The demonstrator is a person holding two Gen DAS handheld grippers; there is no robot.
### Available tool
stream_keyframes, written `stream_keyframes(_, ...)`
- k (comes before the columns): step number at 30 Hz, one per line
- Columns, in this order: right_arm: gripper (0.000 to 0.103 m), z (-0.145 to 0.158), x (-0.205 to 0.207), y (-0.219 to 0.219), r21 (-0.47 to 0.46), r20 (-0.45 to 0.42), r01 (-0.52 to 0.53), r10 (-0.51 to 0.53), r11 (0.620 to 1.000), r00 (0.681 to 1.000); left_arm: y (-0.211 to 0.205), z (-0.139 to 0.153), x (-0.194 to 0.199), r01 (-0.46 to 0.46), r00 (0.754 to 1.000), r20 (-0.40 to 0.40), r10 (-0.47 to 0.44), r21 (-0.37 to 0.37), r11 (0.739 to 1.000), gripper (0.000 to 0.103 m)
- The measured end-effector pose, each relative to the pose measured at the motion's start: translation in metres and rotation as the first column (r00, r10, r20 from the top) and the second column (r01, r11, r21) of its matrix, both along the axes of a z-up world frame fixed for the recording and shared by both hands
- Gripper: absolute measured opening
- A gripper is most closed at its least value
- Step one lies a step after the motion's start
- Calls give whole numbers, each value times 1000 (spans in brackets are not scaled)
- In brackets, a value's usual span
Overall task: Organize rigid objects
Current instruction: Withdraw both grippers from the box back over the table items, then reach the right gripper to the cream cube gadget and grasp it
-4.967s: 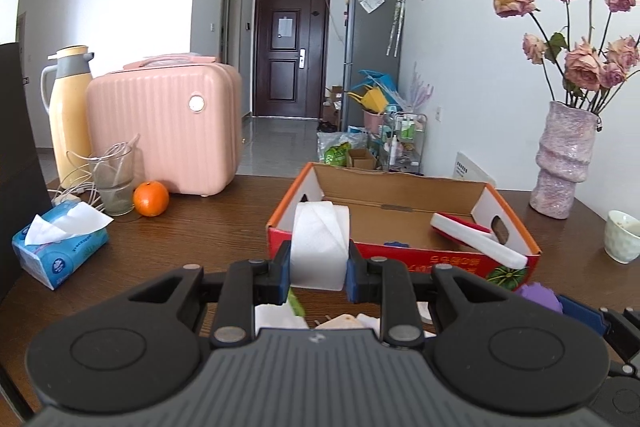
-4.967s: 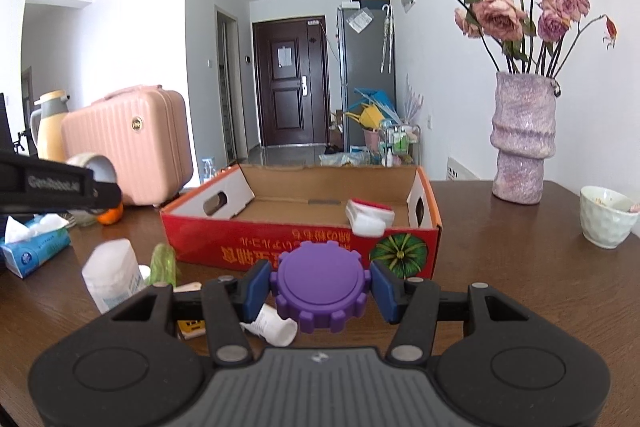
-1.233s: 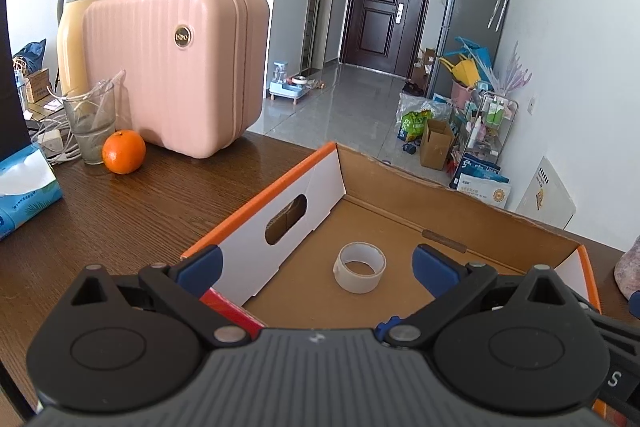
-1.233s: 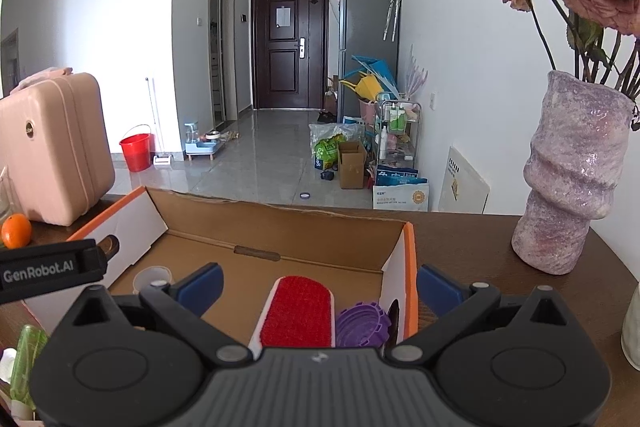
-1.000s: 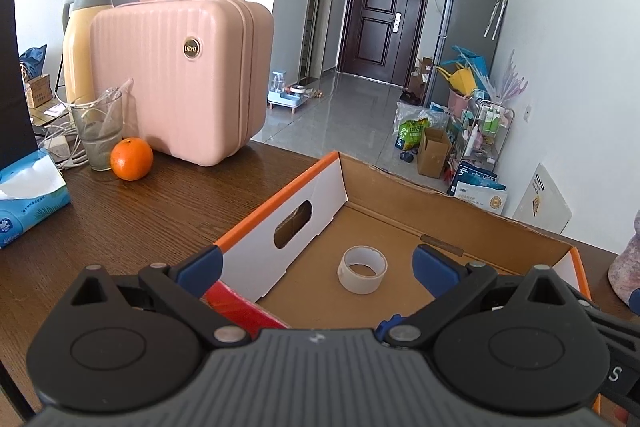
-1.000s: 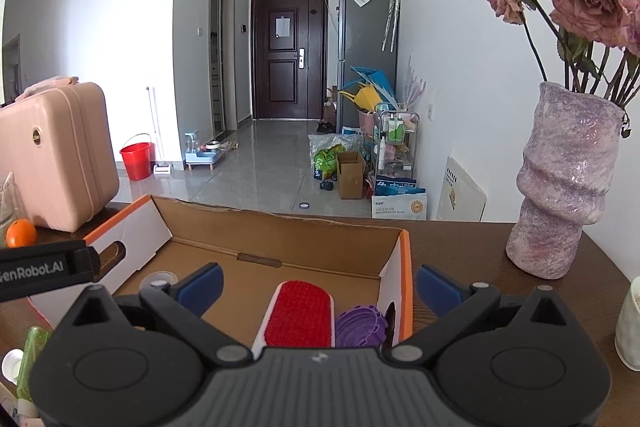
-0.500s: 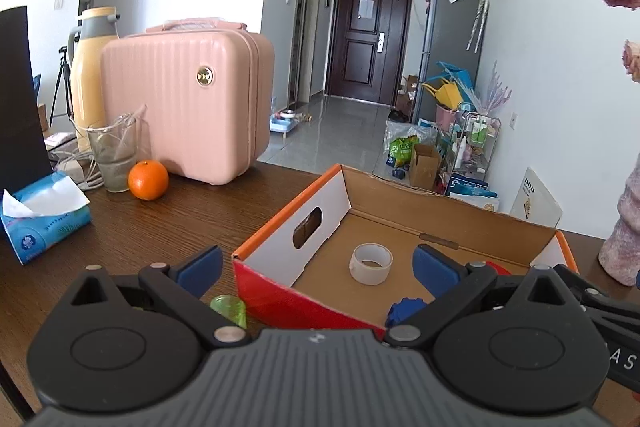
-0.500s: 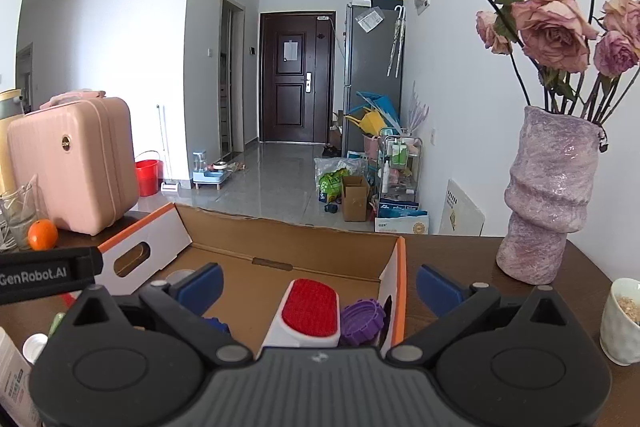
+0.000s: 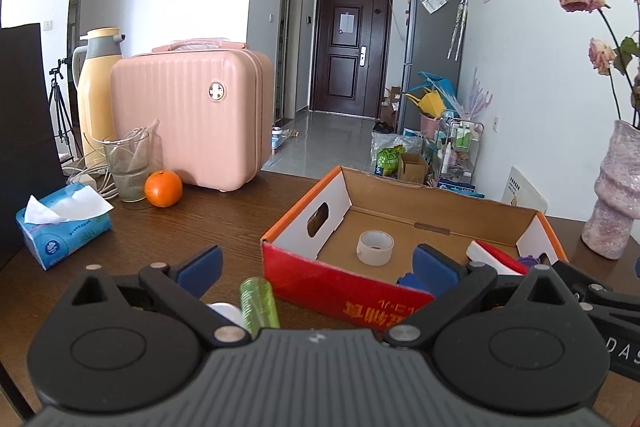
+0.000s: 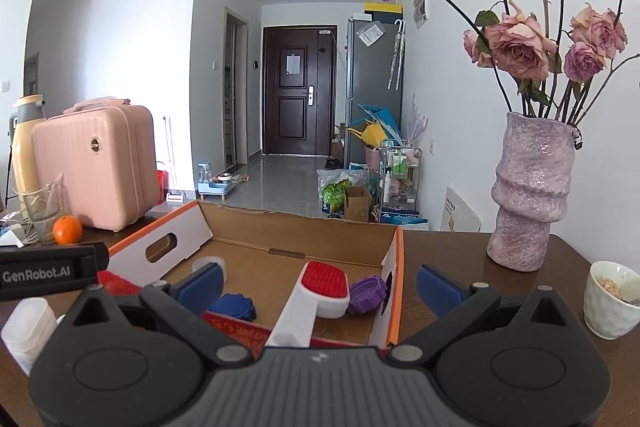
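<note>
1. left gripper [image 9: 316, 265] is hanging spread and empty over a green bottle [image 9: 258, 306] on the tabletop [image 9: 208, 223].
2. right gripper [image 10: 320, 285] is hanging spread, empty.
3. cardboard box [image 10: 248, 227] is holding tape roll [image 9: 375, 247], brush [image 10: 316, 297], purple lid [image 10: 368, 296], blue lid [image 10: 233, 307].

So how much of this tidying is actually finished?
Partly. The cardboard box already holds a tape roll, a red brush, a purple cap and a blue cap. Both the left gripper and right gripper are open and empty. A green tube and white container remain outside.
</note>
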State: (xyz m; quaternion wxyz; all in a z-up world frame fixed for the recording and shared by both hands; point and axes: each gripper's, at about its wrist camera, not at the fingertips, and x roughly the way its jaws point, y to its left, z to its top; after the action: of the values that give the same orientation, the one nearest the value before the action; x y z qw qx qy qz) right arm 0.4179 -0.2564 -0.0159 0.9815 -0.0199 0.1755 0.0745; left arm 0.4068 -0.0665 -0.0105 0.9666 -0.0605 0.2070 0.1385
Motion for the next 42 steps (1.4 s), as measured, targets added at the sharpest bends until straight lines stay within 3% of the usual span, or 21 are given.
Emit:
stream_keyframes(15, 103, -2, -65, 15, 6, 19, 0, 0, 1000, 1000, 24, -6, -56, 66, 998, -16, -66, 26, 997, 103)
stream_keyframes(24, 103, -13, -90, 26, 17, -15, -11, 12, 1000, 1000, 43, -14, -85, 137, 990, -48, -135, 36, 990, 103)
stream_keyframes(42, 103, -48, -105, 58, -11, -115, 18, -19, 1000, 993, 95, -33, -90, 218, 969, -120, -215, 17, 976, 103)
